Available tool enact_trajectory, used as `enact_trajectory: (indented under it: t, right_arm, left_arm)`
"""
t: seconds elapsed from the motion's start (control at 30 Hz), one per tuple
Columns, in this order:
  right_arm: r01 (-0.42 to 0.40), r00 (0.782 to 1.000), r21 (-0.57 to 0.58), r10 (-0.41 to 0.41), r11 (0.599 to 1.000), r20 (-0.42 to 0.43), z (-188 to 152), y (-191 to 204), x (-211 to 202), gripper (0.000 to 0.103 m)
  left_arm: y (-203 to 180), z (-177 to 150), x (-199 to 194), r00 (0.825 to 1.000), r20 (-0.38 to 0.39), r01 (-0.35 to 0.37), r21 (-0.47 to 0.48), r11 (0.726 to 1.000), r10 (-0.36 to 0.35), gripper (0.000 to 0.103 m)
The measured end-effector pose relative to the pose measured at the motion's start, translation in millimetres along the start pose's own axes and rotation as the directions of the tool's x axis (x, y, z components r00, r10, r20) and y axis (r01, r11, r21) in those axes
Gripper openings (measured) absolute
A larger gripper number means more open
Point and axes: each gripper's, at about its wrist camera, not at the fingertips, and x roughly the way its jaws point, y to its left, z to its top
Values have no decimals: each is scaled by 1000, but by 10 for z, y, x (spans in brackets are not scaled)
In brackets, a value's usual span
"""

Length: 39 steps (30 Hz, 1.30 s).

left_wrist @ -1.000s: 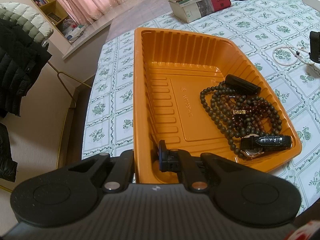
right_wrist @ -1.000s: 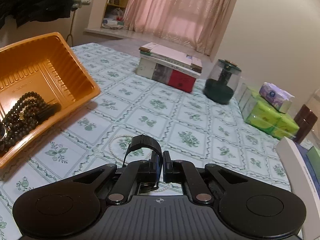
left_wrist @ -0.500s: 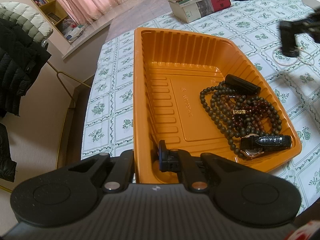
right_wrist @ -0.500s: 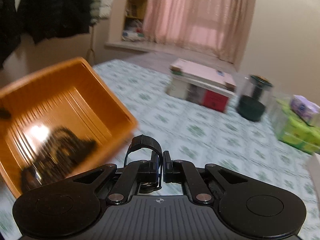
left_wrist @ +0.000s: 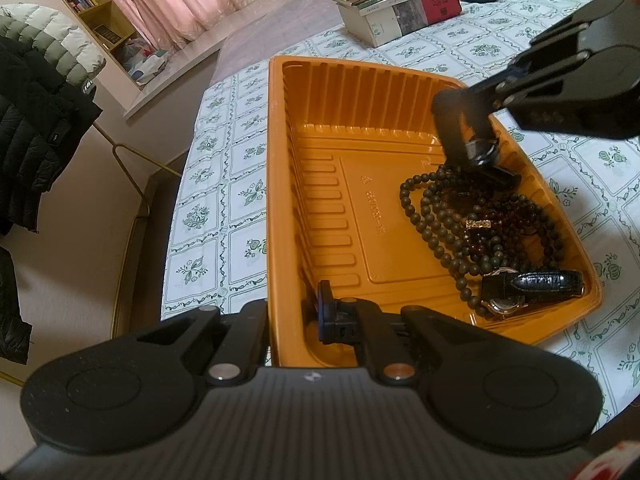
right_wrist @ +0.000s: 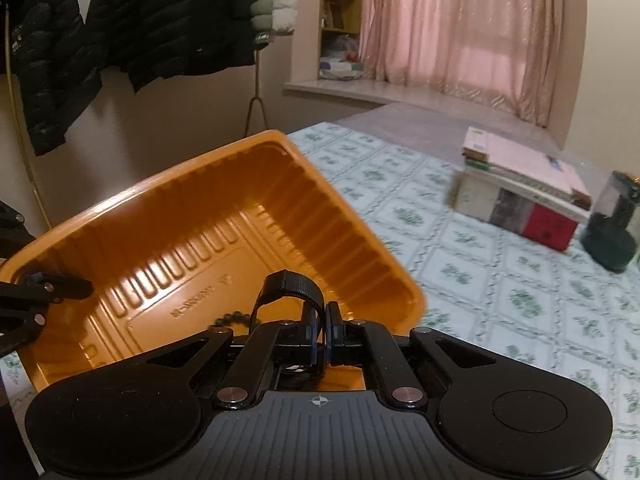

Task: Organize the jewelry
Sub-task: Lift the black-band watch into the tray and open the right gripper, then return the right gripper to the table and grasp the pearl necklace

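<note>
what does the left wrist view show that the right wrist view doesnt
Only the left wrist view shows the pile already in the orange tray: dark bead strands, a leather-strapped watch, and the right gripper from outside, holding a black-strapped watch above the tray. Only the right wrist view shows the hanging dark jackets in full and the left gripper, jaws shut on the tray's rim, from outside. Both show the tray, the stacked books, the floral tablecloth and pink curtains.

We count one orange tray (left_wrist: 360, 92), two watches, one held (left_wrist: 464, 136) and one lying ahead (left_wrist: 528, 286), two grippers, and one book stack (left_wrist: 400, 4).
</note>
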Motion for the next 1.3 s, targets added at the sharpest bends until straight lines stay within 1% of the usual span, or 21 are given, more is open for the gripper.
enact_trajectory:
  t: [0.07,0.13,0.17,0.2,0.23,0.27,0.37,0.43,0.5,0.57,0.63,0.73,0.8,0.9,1.0,1.07,1.17,1.3]
  right_arm:
    - [-24,1000,11,24,1000,-12,-5,5,30,8]
    - [-27,999,2,27,1000,-17,-24,17,18,16]
    - [-15,1000,-2,15,1000,-3,-44,0,-12,27]
    - [-2,1000,0,2,1000,7,-63,-22,-46,40]
    - [7,1000,10,-8,1000,11,-81,-61,-84,45]
    - [12,1000,21,-12,1000,15,-102,-105,-122,47]
    - [42,999,60,-43,997,23,-209,-270,-274,48]
    - [76,997,123,-78,990,15,-346,-422,-379,48]
    - [118,993,187,-118,975,-12,-537,-567,-488,49]
    - [154,988,226,-149,962,-39,-725,-678,-590,49]
    - [198,980,258,-187,946,-65,-922,-801,-712,49]
    - [266,964,317,-249,910,-94,-1184,-996,-922,49]
    - [303,953,356,-277,884,-123,-1329,-1134,-1030,49]
    - [348,937,384,-313,855,-153,-1479,-1310,-1156,49]
    - [365,931,402,-332,840,-152,-1545,-1400,-1250,49]
    - [366,930,406,-336,837,-147,-1538,-1439,-1255,49]
    - [355,935,399,-328,845,-138,-1485,-1461,-1216,49]
    - [331,944,371,-305,868,-128,-1406,-1471,-1076,48]
  left_arm:
    - [-5,4,2,1000,0,0,-1,1000,0,5]
    - [-7,7,2,1000,1,1,-1,1000,-1,5]
    - [-17,15,6,1000,0,1,-1,1000,-1,5]
    - [-19,17,10,1000,0,-1,-1,1000,1,5]
    - [-19,18,15,1000,-1,0,-3,1000,0,6]
    - [-18,20,18,1000,0,1,-3,1000,-1,6]
    - [-12,10,2,1000,2,1,-4,1000,-1,6]
    - [-14,10,5,1000,3,0,-5,1000,0,5]
    - [-15,18,9,1000,2,1,-6,1000,-1,5]
    - [-20,15,7,1000,3,0,-5,1000,0,5]
    - [-13,11,5,1000,3,-1,-5,1000,1,5]
    - [-14,15,7,1000,3,-1,-4,1000,1,5]
    - [-14,15,9,1000,3,-1,-4,1000,1,5]
    - [-16,14,10,1000,2,-1,-5,1000,1,5]
    - [-13,13,5,1000,1,-4,-3,1000,4,5]
    - [-16,17,-2,1000,0,-6,0,1000,6,5]
    - [-16,6,-12,1000,0,-7,5,1000,7,5]
    - [-15,4,-12,1000,-2,-9,6,1000,9,5]
